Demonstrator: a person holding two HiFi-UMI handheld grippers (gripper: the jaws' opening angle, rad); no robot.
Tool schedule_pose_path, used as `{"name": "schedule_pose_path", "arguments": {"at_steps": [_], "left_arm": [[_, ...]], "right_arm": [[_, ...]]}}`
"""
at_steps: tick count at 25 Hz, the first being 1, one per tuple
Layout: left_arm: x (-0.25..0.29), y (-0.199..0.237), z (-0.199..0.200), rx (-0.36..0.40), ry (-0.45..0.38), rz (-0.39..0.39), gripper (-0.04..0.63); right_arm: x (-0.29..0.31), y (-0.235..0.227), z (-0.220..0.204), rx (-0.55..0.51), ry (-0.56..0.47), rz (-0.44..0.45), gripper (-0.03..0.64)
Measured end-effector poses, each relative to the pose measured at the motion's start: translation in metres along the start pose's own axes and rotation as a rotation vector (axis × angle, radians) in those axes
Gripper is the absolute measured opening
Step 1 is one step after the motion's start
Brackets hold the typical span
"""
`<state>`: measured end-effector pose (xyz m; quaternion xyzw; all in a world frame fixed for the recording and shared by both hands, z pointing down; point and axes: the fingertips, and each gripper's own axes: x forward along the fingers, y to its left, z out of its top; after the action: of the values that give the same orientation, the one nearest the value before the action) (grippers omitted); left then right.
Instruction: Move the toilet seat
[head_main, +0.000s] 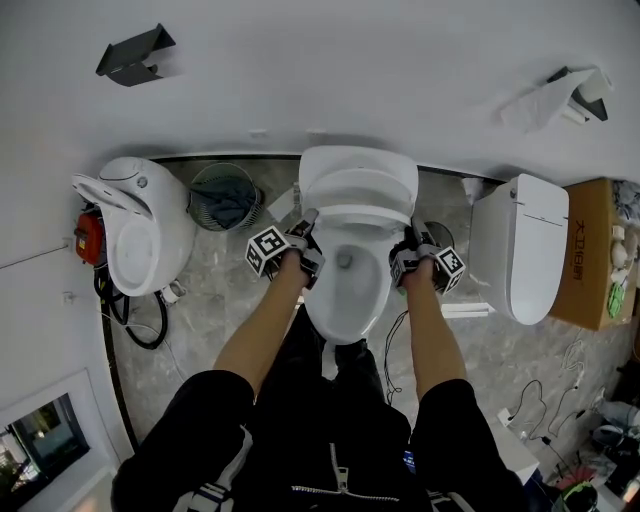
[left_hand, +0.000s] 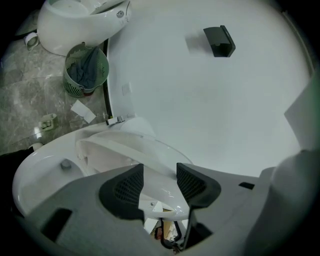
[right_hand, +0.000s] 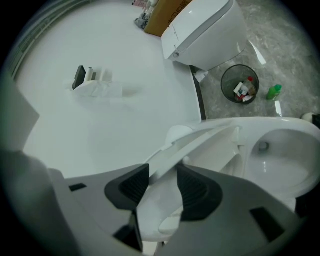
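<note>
Left tool (left_hand: 160, 182) and right tool (right_hand: 163, 182) each clamped on toilet seat (right_hand: 160, 200) edge, jaws partly apart. Green basket (left_hand: 86, 70) holds crumpled blue-grey material. Black bin (right_hand: 240, 84) holds small packaging.

The toilet seat (head_main: 358, 190) is white. Left of the seat, the mesh waste basket (left_hand: 72, 86) is green. The floor (head_main: 220, 290) is grey, with marble veins. The cardboard box (head_main: 585, 255) is brown.

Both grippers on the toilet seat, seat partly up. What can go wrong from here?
1. The left gripper and right gripper pinch the toilet seat only by its smooth rim; a slip would likely slam it onto the bowl.
2. Uneven movement of the two sides may twist the seat.
</note>
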<state>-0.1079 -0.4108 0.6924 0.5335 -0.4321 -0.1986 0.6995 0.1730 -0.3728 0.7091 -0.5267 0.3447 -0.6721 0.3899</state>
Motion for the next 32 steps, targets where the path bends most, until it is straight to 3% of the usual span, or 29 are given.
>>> {"name": "schedule_pose_path", "arguments": {"at_steps": [19, 24, 26, 28, 32], "left_arm": [[0.055, -0.015, 0.029, -0.019, 0.014, -0.002, 0.193], [0.050, -0.017, 0.028, 0.034, 0.023, -0.004, 0.180], [0.044, -0.020, 0.029, 0.109, 0.013, 0.008, 0.107], [0.038, -0.026, 0.029, 0.169, 0.000, 0.002, 0.108], [0.016, -0.040, 0.027, 0.265, -0.040, -0.024, 0.092]], "right_arm": [[0.057, 0.021, 0.014, -0.002, -0.022, -0.016, 0.178], [0.055, 0.023, 0.013, -0.030, -0.007, -0.002, 0.181], [0.051, 0.027, 0.013, -0.066, -0.005, 0.020, 0.181], [0.045, 0.031, 0.012, -0.147, 0.004, 0.027, 0.155], [0.024, 0.048, -0.006, -0.478, 0.086, 0.014, 0.132]]}}
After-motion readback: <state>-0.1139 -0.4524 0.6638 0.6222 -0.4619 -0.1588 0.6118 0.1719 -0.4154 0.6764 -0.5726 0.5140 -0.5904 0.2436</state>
